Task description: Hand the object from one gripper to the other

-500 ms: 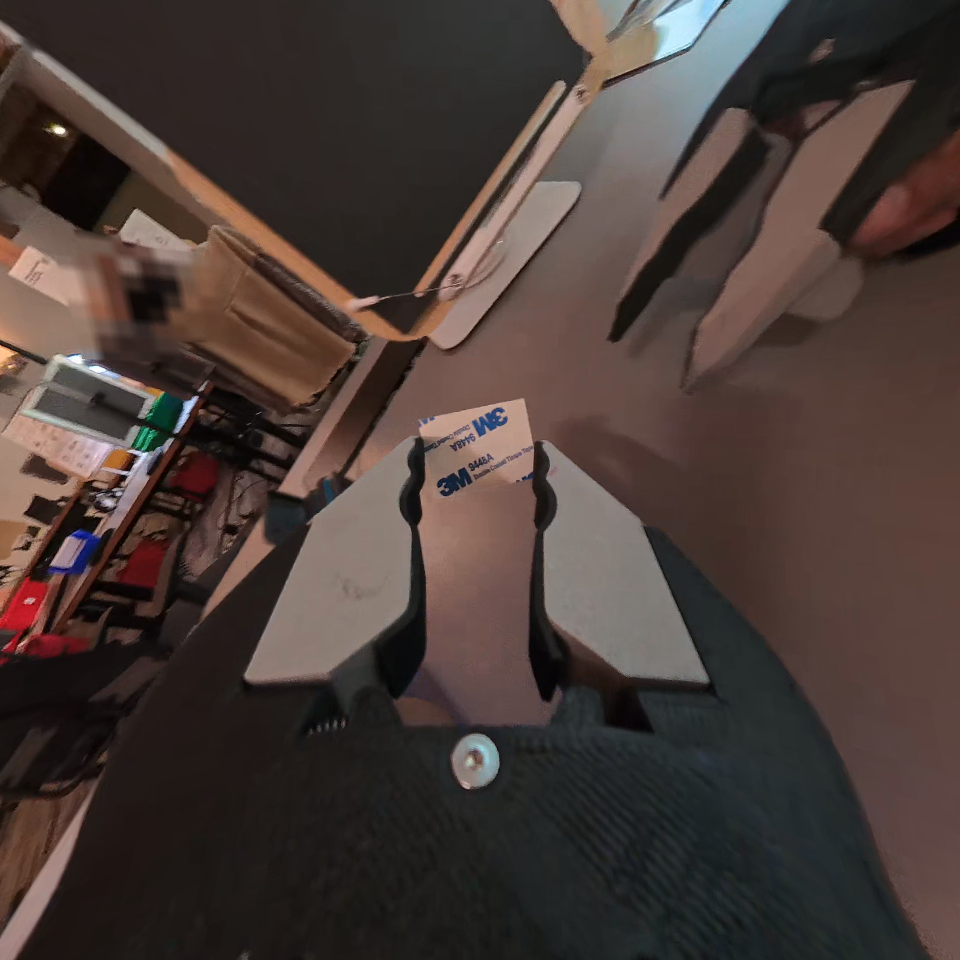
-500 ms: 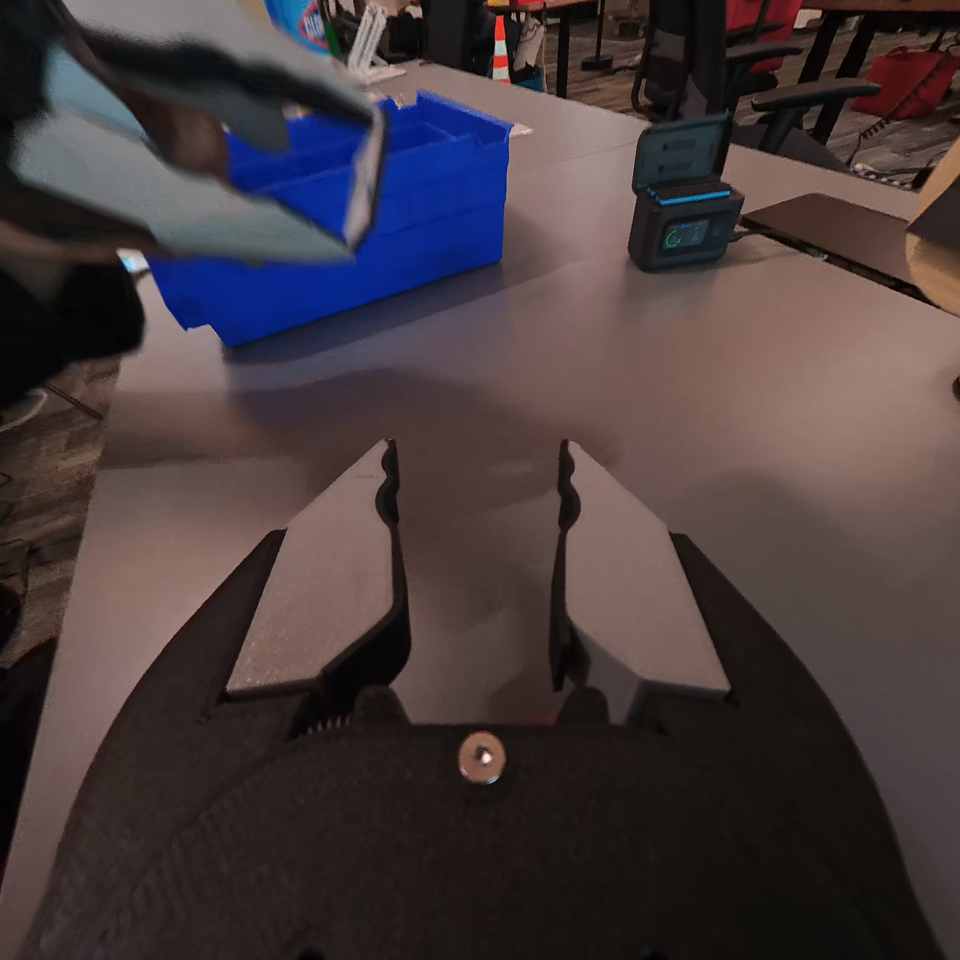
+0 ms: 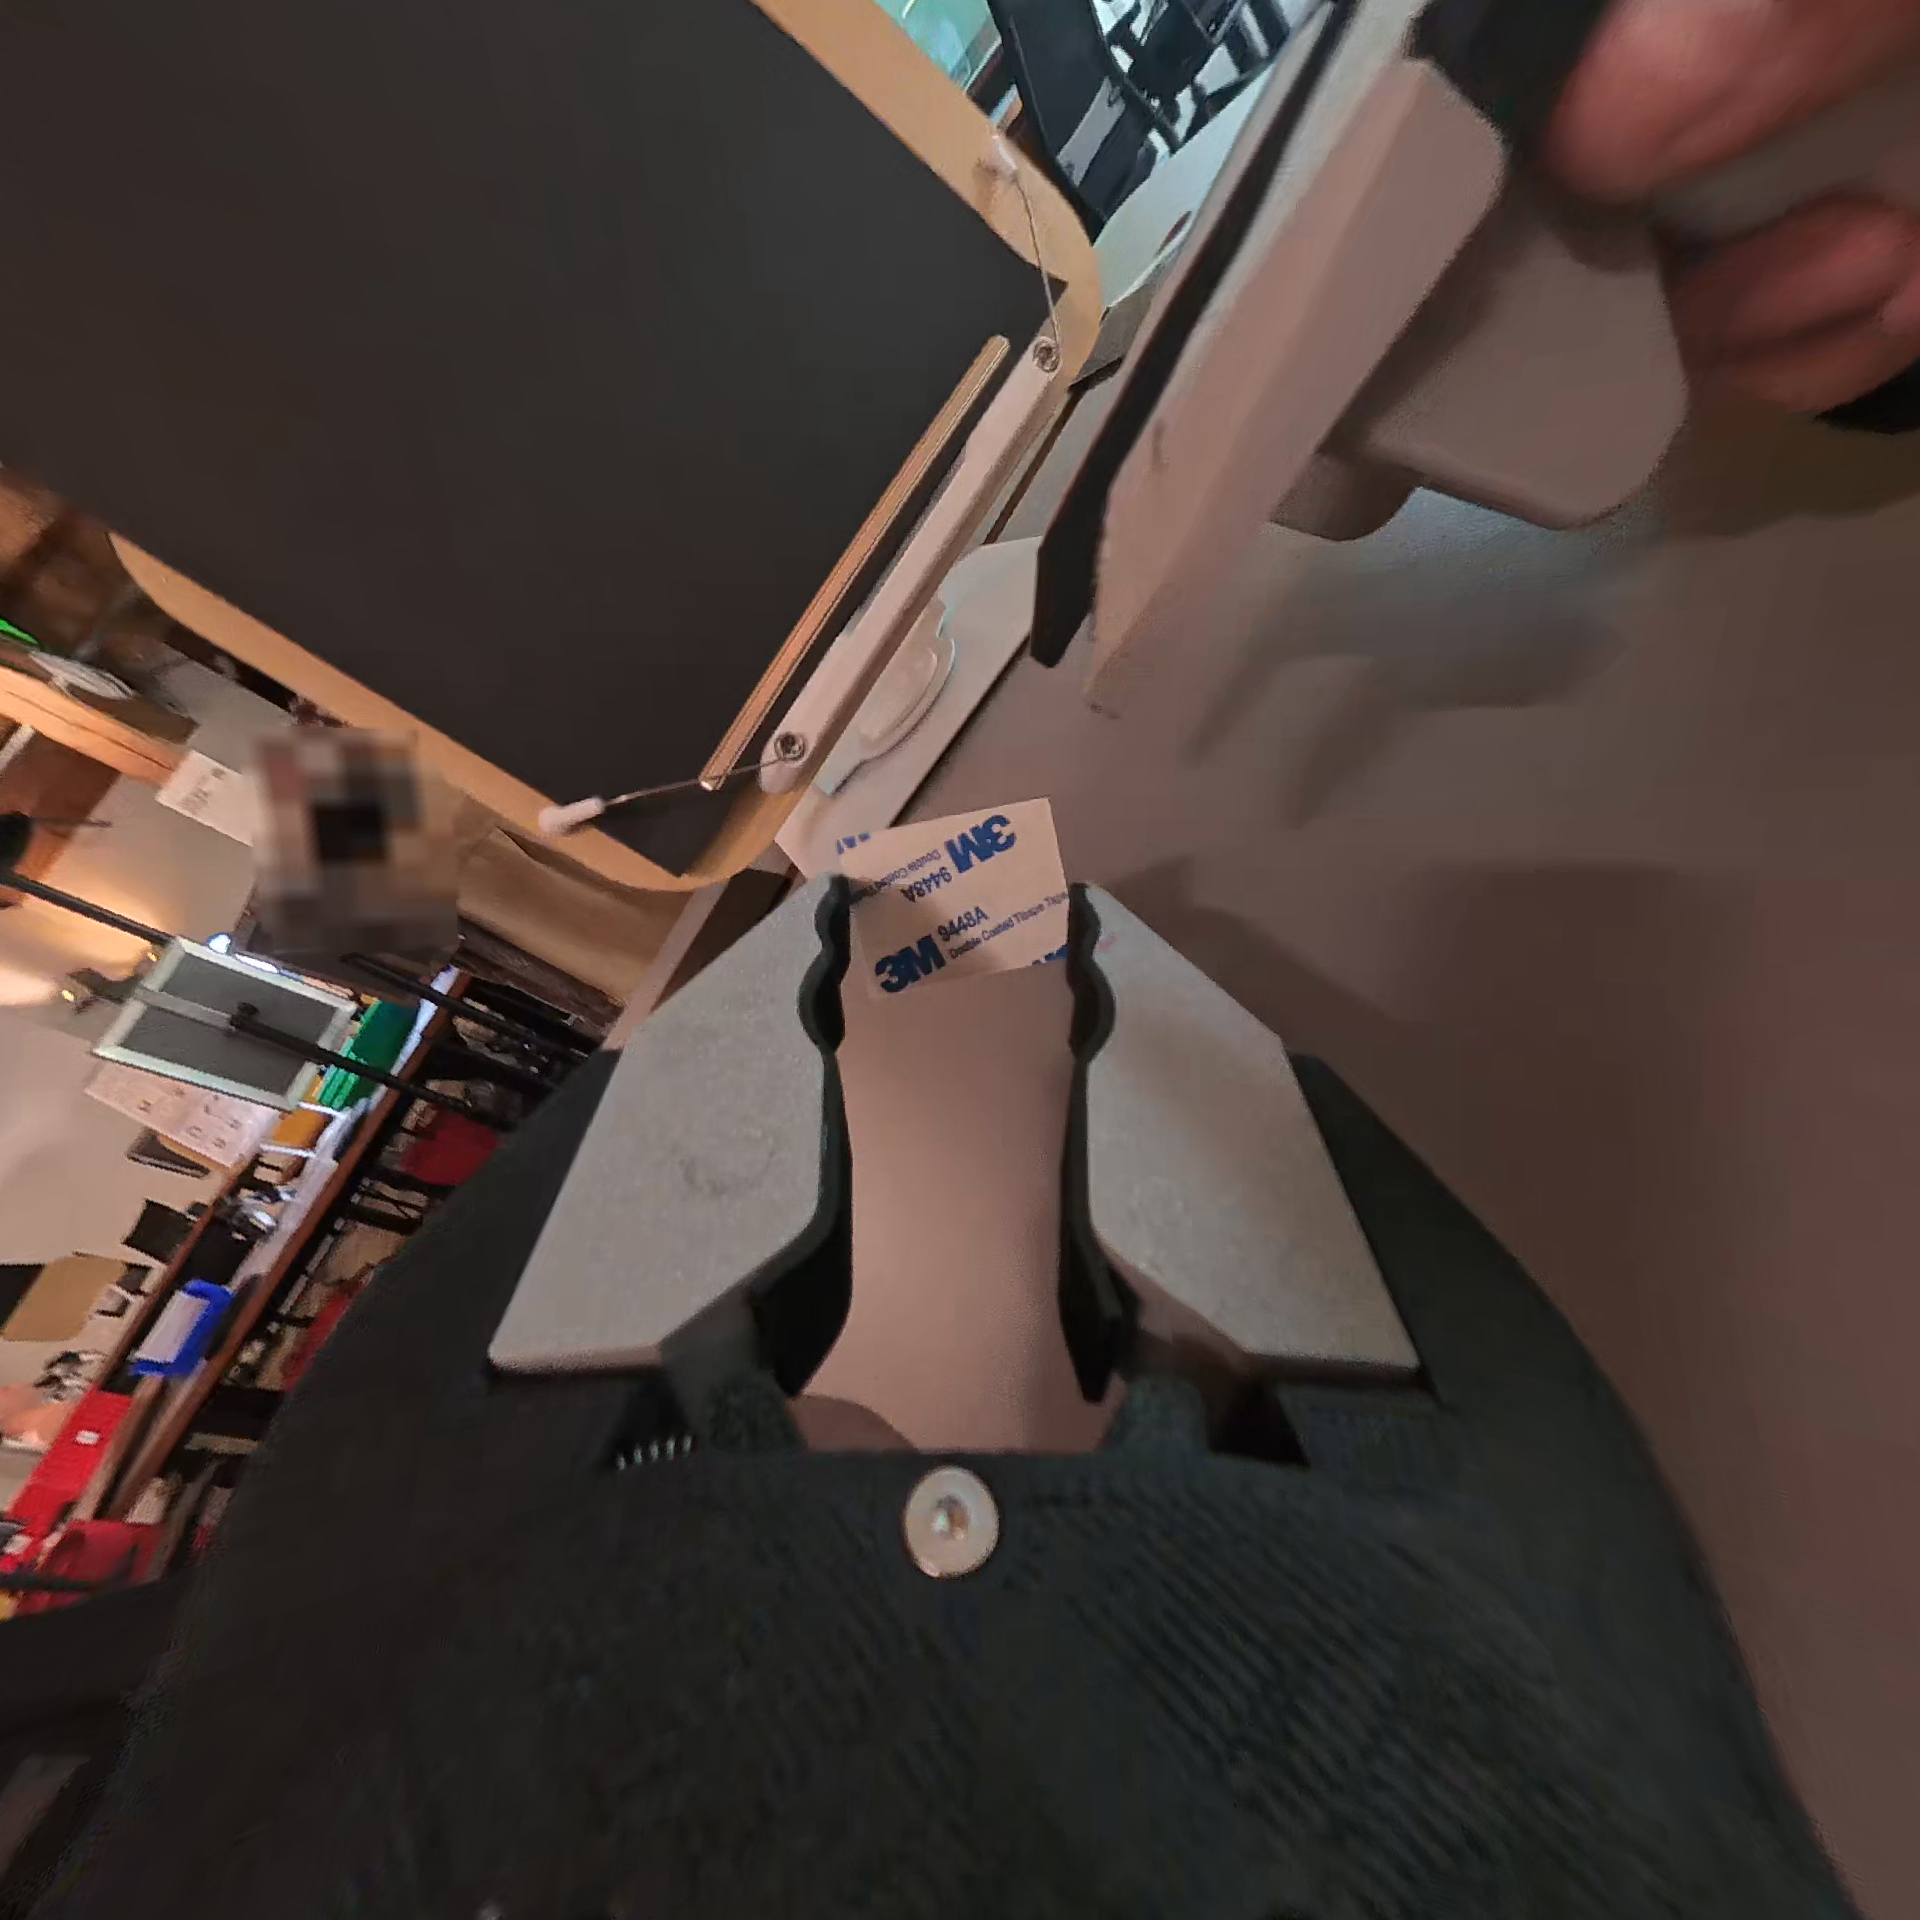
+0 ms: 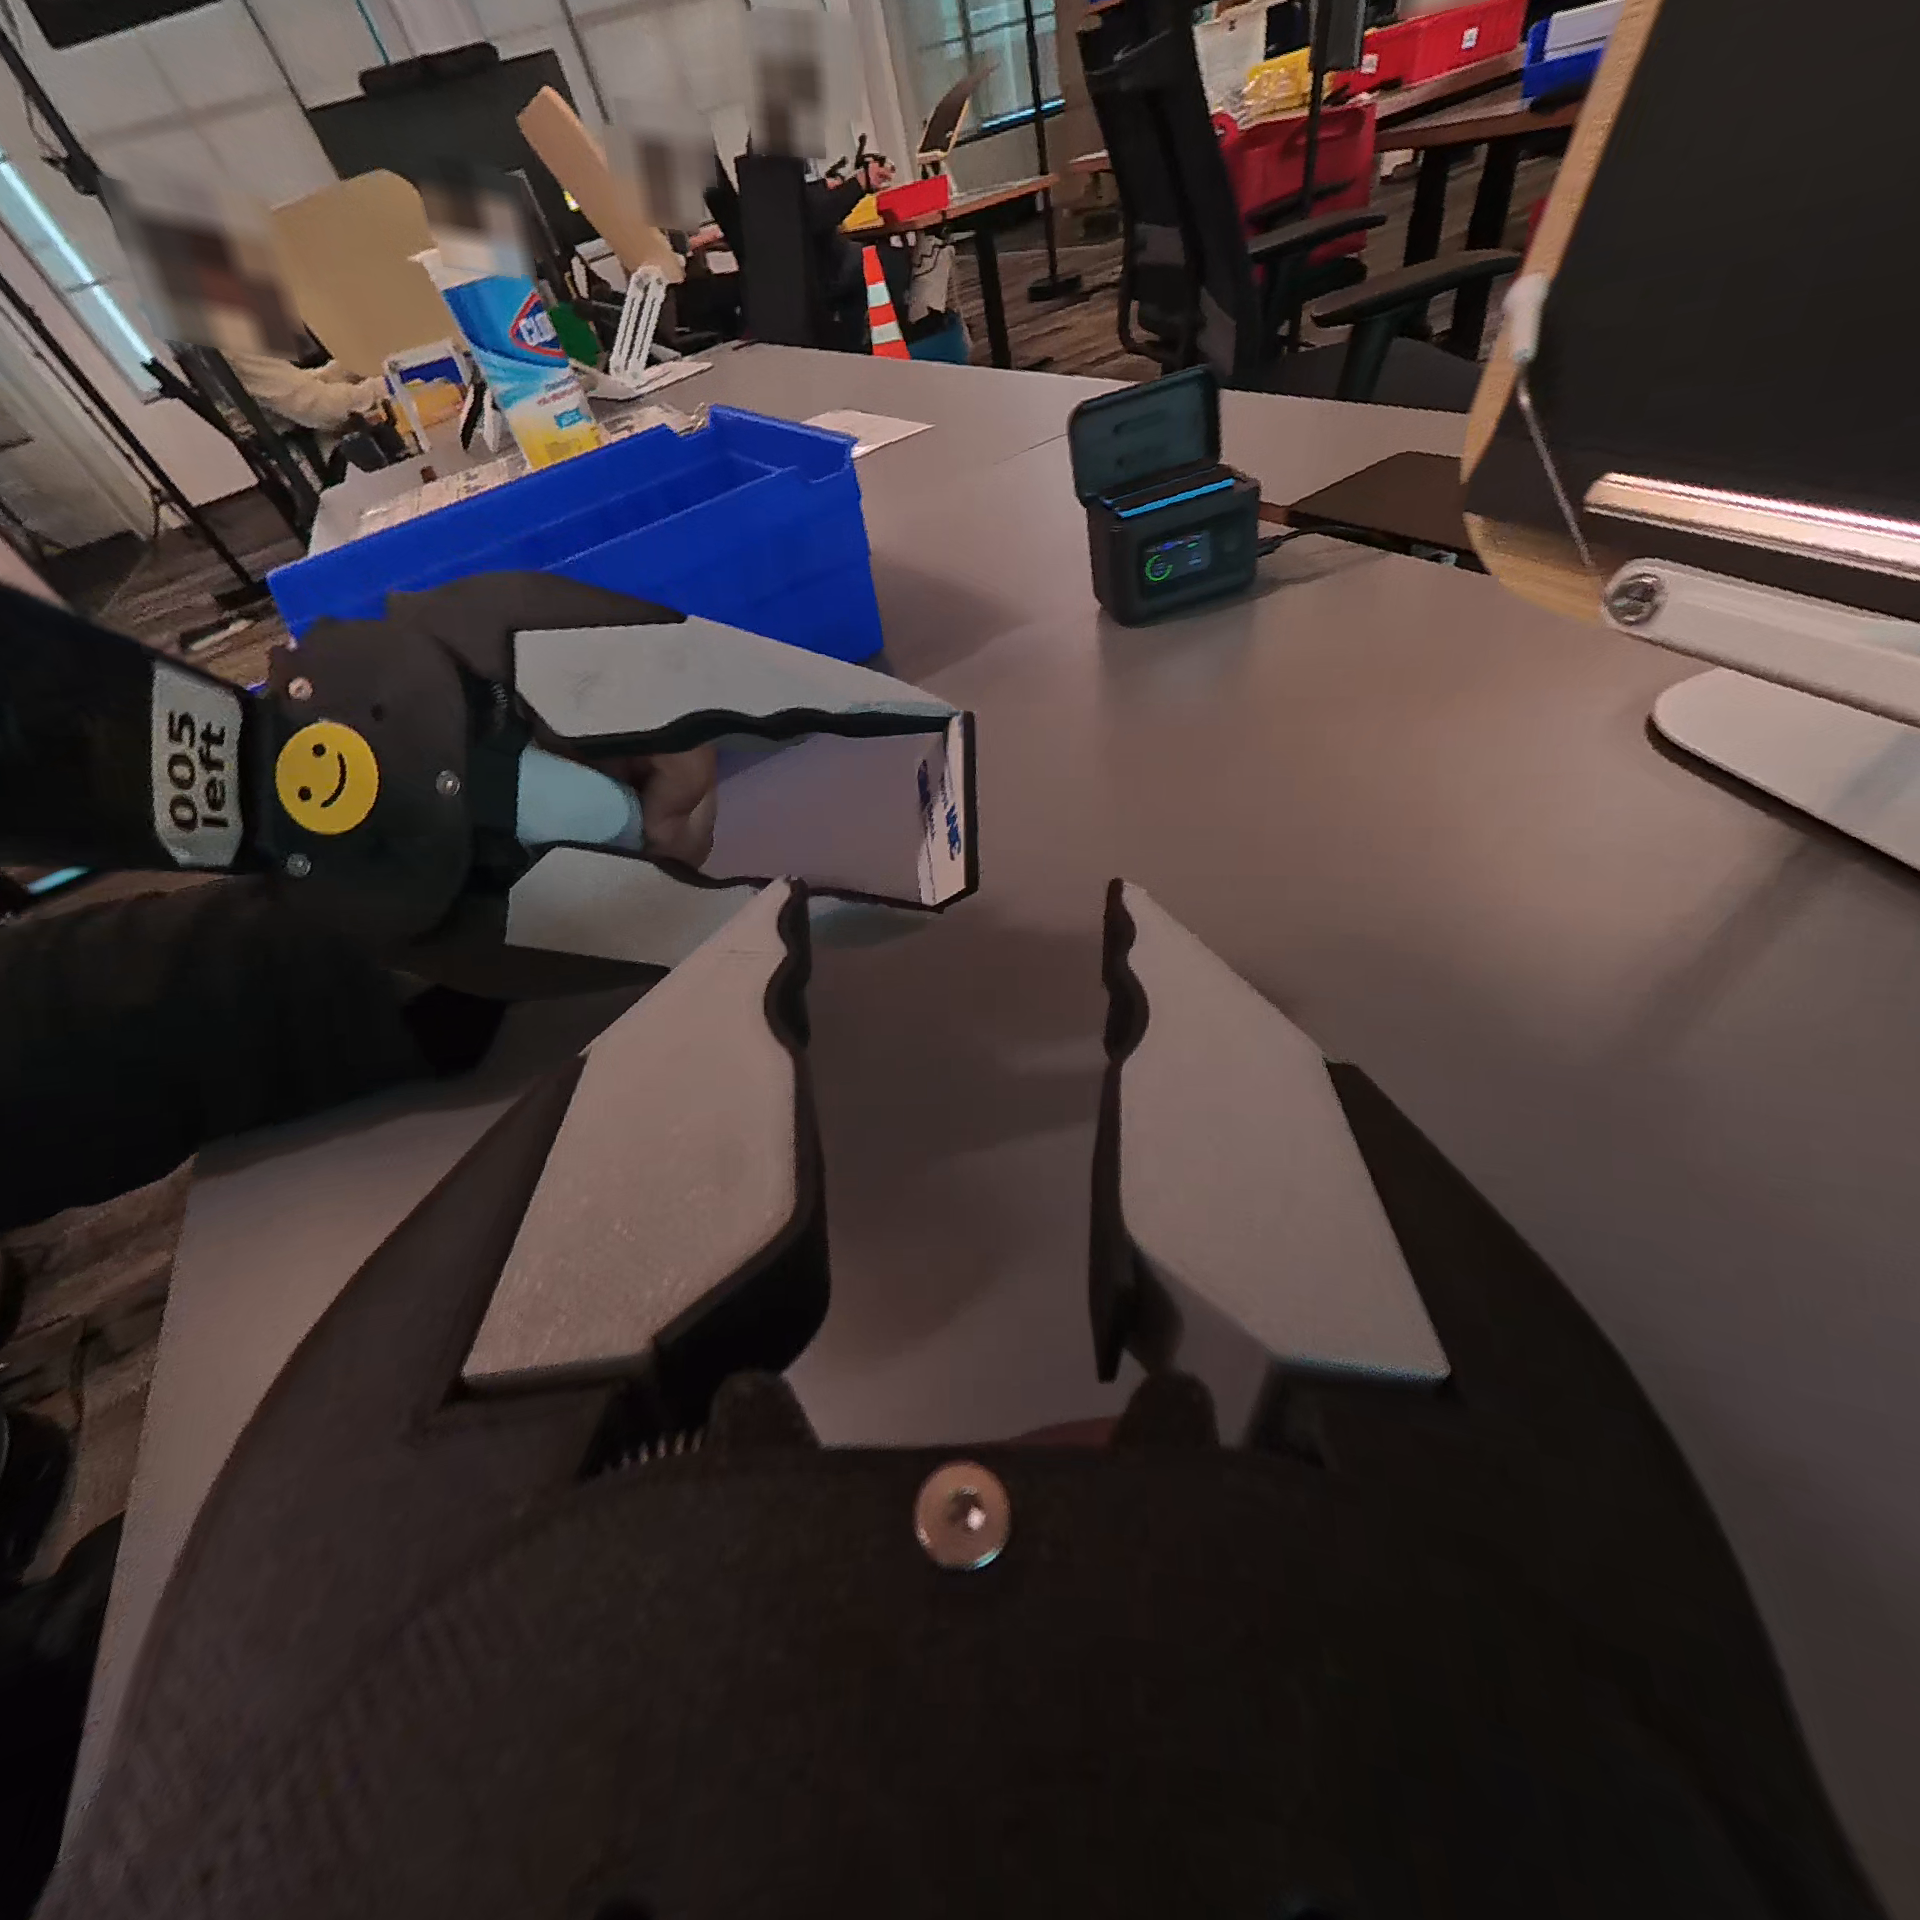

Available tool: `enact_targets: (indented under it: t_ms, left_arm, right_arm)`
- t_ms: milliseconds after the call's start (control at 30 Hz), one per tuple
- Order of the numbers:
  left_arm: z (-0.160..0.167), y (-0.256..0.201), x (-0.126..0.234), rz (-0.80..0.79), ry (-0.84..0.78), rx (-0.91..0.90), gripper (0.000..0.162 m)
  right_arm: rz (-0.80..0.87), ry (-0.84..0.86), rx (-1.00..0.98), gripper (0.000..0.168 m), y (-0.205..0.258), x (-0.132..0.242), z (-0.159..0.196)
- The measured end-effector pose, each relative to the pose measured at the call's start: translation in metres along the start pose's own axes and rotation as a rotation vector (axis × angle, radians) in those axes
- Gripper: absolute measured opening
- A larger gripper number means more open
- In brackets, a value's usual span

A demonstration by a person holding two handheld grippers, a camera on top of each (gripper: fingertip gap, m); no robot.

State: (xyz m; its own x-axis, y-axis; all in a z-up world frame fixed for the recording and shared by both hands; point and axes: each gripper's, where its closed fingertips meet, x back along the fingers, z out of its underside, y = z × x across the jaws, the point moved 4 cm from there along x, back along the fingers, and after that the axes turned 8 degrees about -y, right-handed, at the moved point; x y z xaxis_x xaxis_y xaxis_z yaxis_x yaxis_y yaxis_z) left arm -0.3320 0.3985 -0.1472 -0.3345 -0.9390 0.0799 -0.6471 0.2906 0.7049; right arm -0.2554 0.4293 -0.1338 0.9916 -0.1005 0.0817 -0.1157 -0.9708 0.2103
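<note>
While the left gripper pinches a white printed pad, its own view blurs the other tool. Only the right wrist view shows the right gripper spread wide and empty, beside the pad's black edge.

A blue plastic bin is sitting near the far left edge of the grey table. A small dark charging case with its lid open is standing toward the far edge, well right of the bin. A monitor's flat base is resting by the right edge.
</note>
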Motion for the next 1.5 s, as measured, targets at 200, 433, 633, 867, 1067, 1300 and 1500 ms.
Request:
enact_targets:
  t_ms: [200, 433, 633, 867, 1067, 1300, 1500]
  left_arm:
    - [0.004, -0.009, -0.006, 0.016, 0.019, -0.063, 0.040]
    - [-0.017, -0.010, 0.012, 0.000, -0.122, -0.069, 0.041]
    - [-0.028, -0.020, 0.018, 0.041, -0.188, -0.124, 0.040]
    - [-0.021, -0.023, 0.016, 0.099, -0.163, 0.030, 0.033]
    - [-0.001, -0.010, 0.016, 0.085, -0.087, 0.186, 0.034]
    - [0.006, -0.015, 0.011, 0.080, -0.041, 0.162, 0.033]
    - [0.010, -0.012, 0.010, 0.083, -0.024, 0.223, 0.031]
  right_arm:
    - [0.012, -0.011, -0.018, 0.053, -0.007, 0.001, 0.000]
    - [-0.041, 0.021, 0.024, 0.051, 0.005, -0.009, 0.009]
    - [-0.156, 0.008, 0.042, 0.000, 0.026, -0.012, 0.008]
    - [0.054, 0.102, 0.391, 0.000, 0.011, -0.009, 0.012]
    - [0.283, 0.216, 0.702, 0.000, -0.005, -0.004, 0.015]
    - [0.265, 0.221, 0.703, 0.000, -0.001, -0.006, 0.017]
    - [0.256, 0.226, 0.718, 0.000, 0.001, -0.008, 0.019]
